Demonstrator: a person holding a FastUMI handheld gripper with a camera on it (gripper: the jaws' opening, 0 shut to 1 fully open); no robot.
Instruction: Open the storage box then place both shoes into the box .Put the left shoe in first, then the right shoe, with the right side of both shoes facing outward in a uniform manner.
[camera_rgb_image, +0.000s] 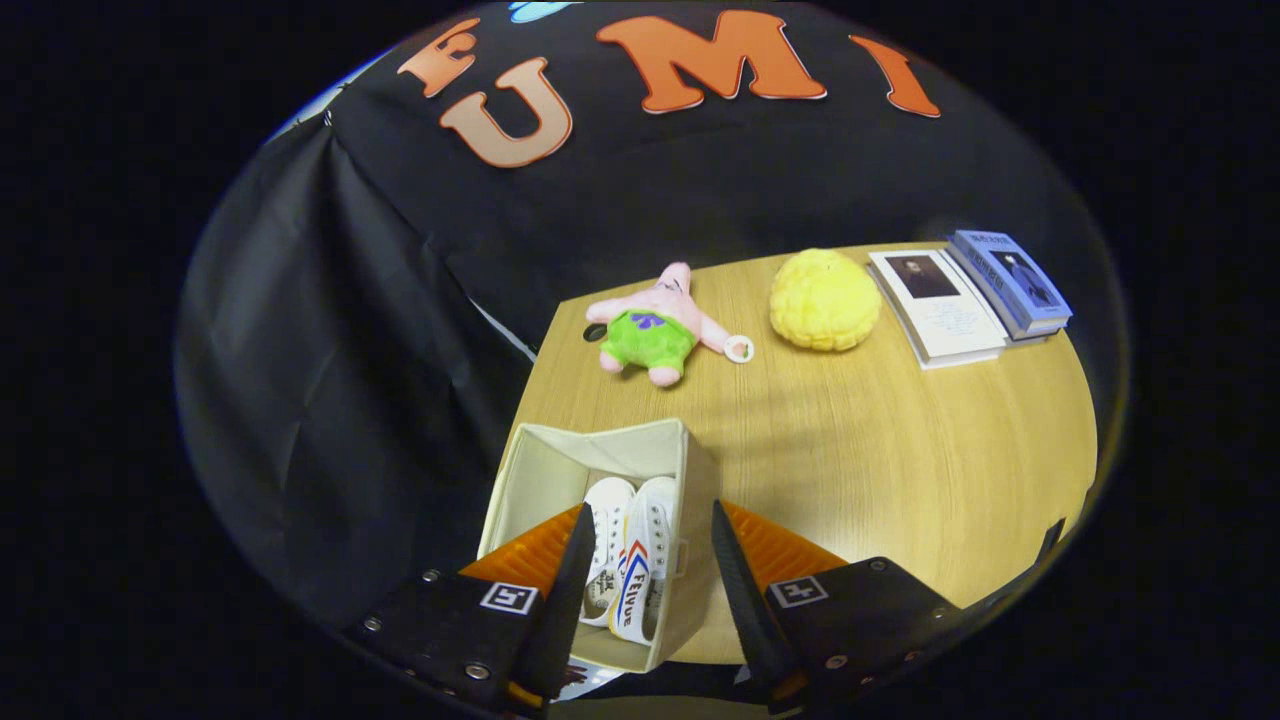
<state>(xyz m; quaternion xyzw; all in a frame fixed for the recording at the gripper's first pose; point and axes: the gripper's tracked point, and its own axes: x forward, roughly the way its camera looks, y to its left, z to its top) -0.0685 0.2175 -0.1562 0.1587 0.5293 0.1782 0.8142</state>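
Between and just below my spread fingers, the 2 shoes (630, 560) stand side by side inside the open storage box (600, 450). My gripper (648, 560) holds nothing, jaws wide apart. Risk: on retraction, a finger may catch the box wall and tip it.

White shoes (630, 560) with red-blue stripes, cream box (600, 455).
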